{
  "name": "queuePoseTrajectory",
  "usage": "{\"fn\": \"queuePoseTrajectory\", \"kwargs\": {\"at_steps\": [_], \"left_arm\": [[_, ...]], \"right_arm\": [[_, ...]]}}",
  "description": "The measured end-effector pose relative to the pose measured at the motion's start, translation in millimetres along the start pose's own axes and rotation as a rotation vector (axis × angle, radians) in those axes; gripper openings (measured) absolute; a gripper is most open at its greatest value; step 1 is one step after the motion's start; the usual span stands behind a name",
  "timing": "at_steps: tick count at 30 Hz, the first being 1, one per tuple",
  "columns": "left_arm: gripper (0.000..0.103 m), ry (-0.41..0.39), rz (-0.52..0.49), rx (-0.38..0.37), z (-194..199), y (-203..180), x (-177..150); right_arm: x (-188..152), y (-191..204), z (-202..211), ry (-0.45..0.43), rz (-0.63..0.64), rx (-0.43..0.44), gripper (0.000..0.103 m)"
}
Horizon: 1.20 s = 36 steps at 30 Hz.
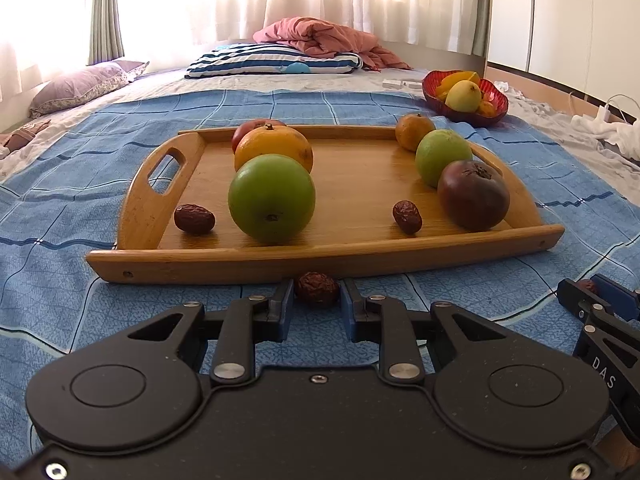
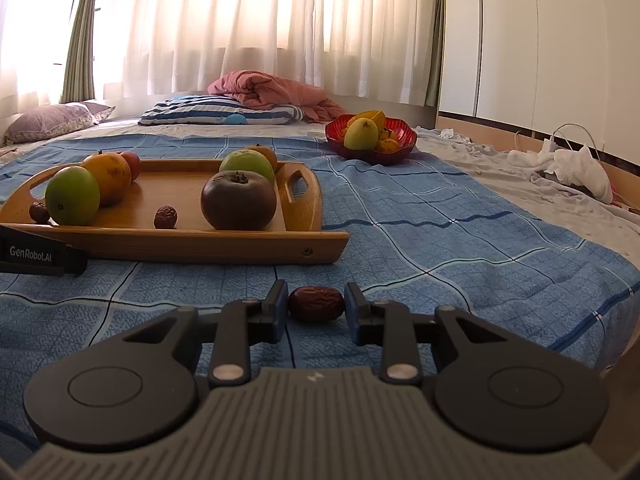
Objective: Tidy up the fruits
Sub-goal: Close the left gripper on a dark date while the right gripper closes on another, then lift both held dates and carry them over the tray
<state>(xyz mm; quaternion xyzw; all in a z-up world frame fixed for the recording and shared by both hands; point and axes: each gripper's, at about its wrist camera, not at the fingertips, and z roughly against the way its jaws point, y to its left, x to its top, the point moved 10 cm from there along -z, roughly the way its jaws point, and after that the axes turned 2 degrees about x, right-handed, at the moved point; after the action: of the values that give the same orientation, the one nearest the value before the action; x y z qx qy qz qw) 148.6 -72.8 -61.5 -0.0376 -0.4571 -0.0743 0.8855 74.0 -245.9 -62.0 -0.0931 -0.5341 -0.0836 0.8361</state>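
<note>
A wooden tray (image 1: 360,196) on the blue bedspread holds two rows of fruit: a green apple (image 1: 272,198), an orange (image 1: 274,150) and a red fruit on the left; a dark purple fruit (image 1: 473,195), a green fruit (image 1: 443,156) and a tangerine (image 1: 414,131) on the right. Two red dates (image 1: 194,219) (image 1: 407,216) lie on the tray near its front. My left gripper (image 1: 317,292) is shut on a date (image 1: 317,287) just before the tray's front rim. My right gripper (image 2: 316,302) is shut on another date (image 2: 316,303) above the bedspread, right of the tray (image 2: 168,236).
A red bowl (image 1: 466,114) of yellow and orange fruit stands behind the tray to the right, also in the right wrist view (image 2: 370,148). Pillows and a pink quilt (image 1: 328,38) lie at the bed's far end. White cloth and cables (image 2: 568,164) lie at the right edge.
</note>
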Motion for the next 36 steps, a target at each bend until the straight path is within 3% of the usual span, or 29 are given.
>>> {"fn": "queuePoseTrajectory", "kwargs": {"at_steps": [22,36], "left_arm": [[0.023,-0.056,0.013,0.039,26,20,14],[0.023,-0.136,0.036,0.074,37,52,49]], "right_arm": [[28,44,10,-0.063,0.045,0.118,0.035],[60,73,0,-0.087,0.03,0.21,0.035]]}}
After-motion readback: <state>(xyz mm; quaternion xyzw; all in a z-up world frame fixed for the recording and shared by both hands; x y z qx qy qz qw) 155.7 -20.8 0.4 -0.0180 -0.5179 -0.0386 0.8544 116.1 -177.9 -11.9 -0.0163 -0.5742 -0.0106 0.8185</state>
